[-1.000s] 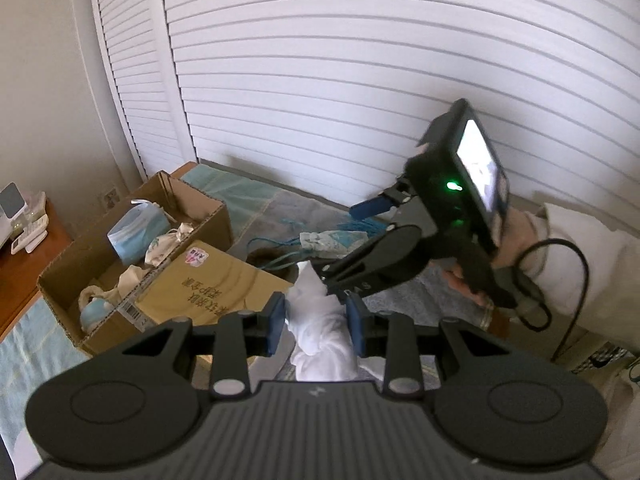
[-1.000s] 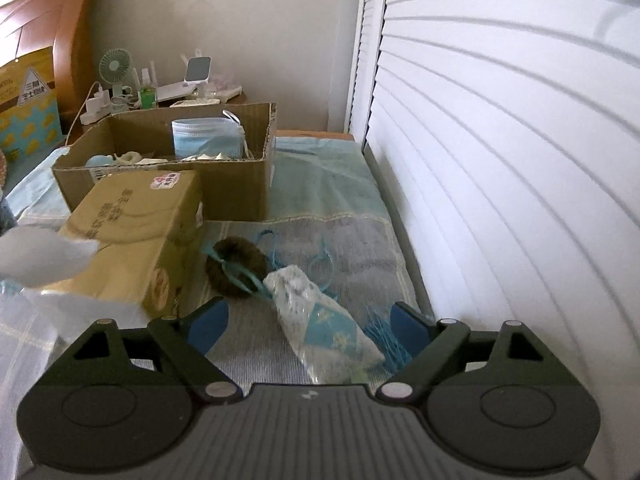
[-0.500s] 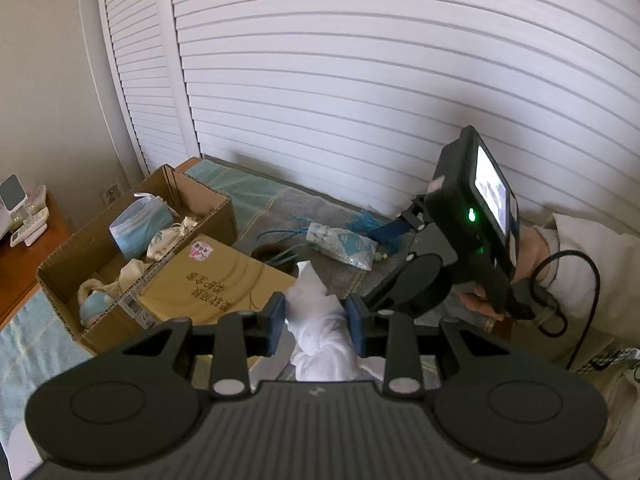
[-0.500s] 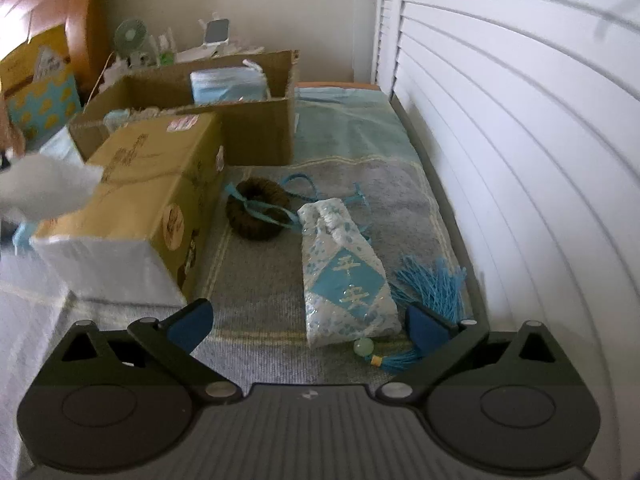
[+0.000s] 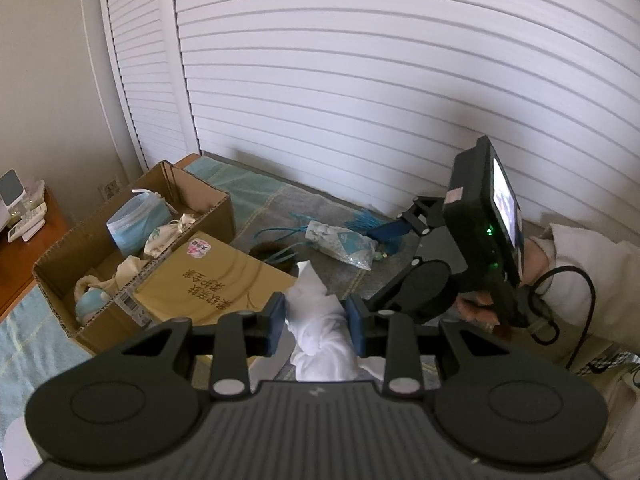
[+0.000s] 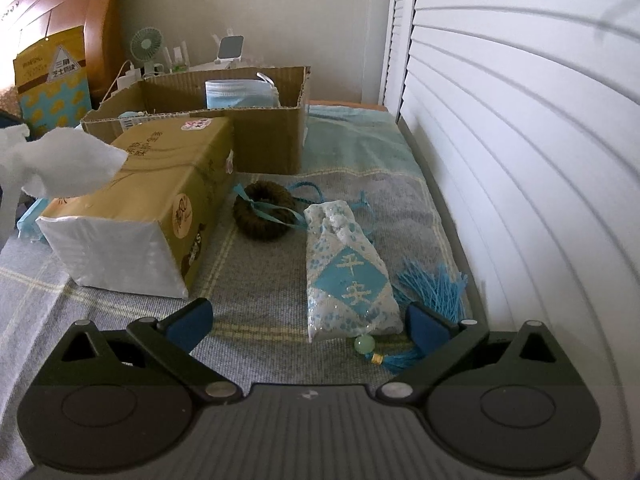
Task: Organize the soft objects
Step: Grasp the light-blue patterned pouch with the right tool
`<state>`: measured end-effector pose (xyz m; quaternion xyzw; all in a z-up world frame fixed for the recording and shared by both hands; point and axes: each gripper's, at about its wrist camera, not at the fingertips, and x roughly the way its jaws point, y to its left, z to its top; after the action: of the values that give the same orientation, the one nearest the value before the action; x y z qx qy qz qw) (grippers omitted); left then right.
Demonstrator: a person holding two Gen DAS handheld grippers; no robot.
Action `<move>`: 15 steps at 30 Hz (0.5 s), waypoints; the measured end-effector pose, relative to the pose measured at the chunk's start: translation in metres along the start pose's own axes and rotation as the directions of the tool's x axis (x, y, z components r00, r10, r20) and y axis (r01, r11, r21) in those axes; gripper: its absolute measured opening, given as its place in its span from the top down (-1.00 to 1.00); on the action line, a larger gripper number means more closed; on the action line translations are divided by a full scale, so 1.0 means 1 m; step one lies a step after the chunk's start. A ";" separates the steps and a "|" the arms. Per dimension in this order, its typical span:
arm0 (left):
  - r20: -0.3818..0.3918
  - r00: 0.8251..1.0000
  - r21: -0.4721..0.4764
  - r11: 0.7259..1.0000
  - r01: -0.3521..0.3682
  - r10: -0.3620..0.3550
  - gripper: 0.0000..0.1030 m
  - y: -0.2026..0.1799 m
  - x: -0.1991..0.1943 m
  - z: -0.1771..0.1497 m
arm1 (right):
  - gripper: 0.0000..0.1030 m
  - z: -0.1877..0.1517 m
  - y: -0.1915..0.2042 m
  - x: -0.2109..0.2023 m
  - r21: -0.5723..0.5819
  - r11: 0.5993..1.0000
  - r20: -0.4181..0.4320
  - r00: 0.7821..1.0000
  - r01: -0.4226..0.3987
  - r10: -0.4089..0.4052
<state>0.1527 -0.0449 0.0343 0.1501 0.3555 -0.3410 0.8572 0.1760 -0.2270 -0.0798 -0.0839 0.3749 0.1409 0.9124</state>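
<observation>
My left gripper (image 5: 316, 322) is shut on a white crumpled cloth (image 5: 320, 336), held above the yellow tissue pack (image 5: 212, 284); the cloth also shows at the left of the right wrist view (image 6: 60, 164). My right gripper (image 6: 308, 326) is open and empty, low over the grey blanket (image 6: 260, 304), just short of a white and blue sachet (image 6: 348, 276) with a blue tassel (image 6: 432, 284). A brown hair scrunchie with blue ribbon (image 6: 262, 212) lies beyond it. An open cardboard box (image 6: 260, 136) holds face masks (image 6: 238, 94) and small pouches.
White louvred doors (image 6: 520, 160) run close along the right side of the bed. A wooden nightstand (image 5: 24, 256) with small devices stands beyond the box. A wooden headboard (image 6: 108, 20) and a yellow bag (image 6: 52, 84) are at the far left.
My right gripper has drawn back from the sachet, which now lies just ahead of the open fingers. My left gripper still holds the white cloth and has lifted slightly.
</observation>
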 end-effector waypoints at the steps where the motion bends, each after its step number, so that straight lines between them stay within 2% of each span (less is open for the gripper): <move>1: -0.001 1.000 -0.001 1.000 0.000 0.000 0.38 0.000 0.000 0.000 | -1.00 0.002 0.000 0.001 0.000 1.000 -0.004 1.000 0.001 -0.001; 7: -0.007 1.000 -0.002 1.000 0.001 -0.001 0.38 0.000 0.003 0.001 | -1.00 0.011 -0.003 0.009 0.012 1.000 -0.011 1.000 0.022 -0.022; 9: -0.009 1.000 -0.001 1.000 0.002 -0.002 0.38 0.000 0.003 0.000 | -0.92 0.013 -0.005 0.010 0.023 0.999 -0.010 1.000 0.025 -0.025; 11: -0.012 1.000 -0.002 1.000 0.001 -0.001 0.38 0.000 0.004 0.000 | -0.70 0.015 -0.006 0.008 0.024 0.999 -0.006 1.000 0.030 -0.030; 15: -0.015 1.000 -0.002 1.000 -0.001 0.001 0.38 0.000 0.005 0.000 | -0.41 0.016 -0.007 0.002 0.031 0.998 0.001 0.999 0.046 -0.046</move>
<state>0.1552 -0.0473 0.0304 0.1519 0.3622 -0.3391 0.8548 0.1902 -0.2288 -0.0693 -0.0783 0.3744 0.1141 0.9169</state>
